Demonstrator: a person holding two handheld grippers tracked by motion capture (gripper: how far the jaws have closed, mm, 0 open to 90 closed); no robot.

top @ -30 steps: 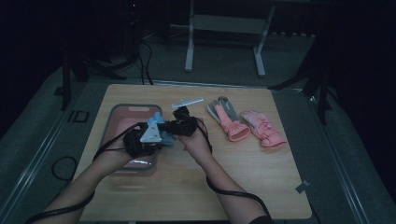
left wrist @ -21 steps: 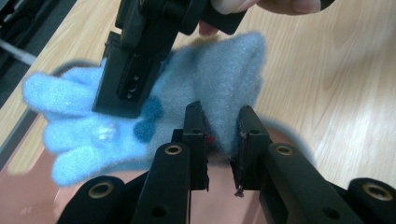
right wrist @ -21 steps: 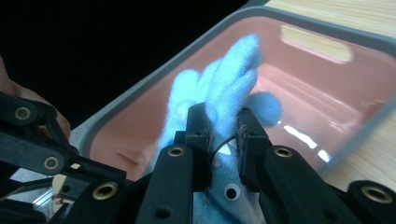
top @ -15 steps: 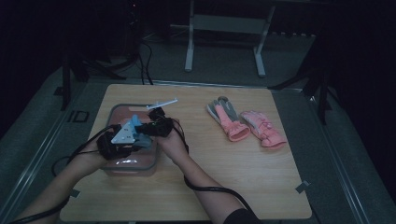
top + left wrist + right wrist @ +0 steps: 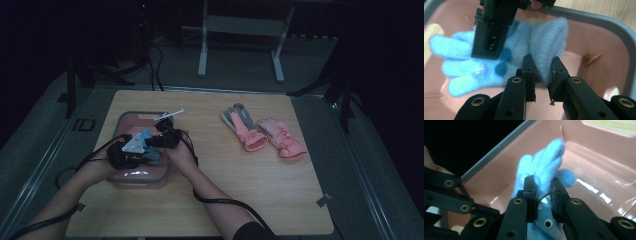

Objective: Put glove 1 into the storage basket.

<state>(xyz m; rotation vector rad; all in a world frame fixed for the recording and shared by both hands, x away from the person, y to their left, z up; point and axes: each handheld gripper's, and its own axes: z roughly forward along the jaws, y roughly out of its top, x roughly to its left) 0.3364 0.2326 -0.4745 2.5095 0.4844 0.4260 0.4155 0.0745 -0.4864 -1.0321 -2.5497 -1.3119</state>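
Note:
A fluffy light-blue glove [image 5: 474, 65] hangs inside a pink bin [image 5: 599, 22] with a grey rim. My left gripper [image 5: 543, 72] is shut on its folded cuff end. My right gripper [image 5: 543, 192] is shut on the same glove [image 5: 546, 162], whose fingers point up toward the bin's wall [image 5: 599, 157]. In the high view both grippers, left [image 5: 142, 152] and right [image 5: 155, 141], meet over the bin [image 5: 132, 120] at the table's left, with the blue glove [image 5: 147, 136] between them. The right gripper's black jaws also cross the top of the left gripper view, over the glove.
A pair of pink gloves lies on the wooden table to the right, one with a grey palm [image 5: 245, 131] and one beside it [image 5: 282, 138]. Cables trail from both grippers across the table's front. The bin's walls stand close around both grippers.
Both grippers have carried the blue glove leftward from the table's middle to over the pink bin and down into it.

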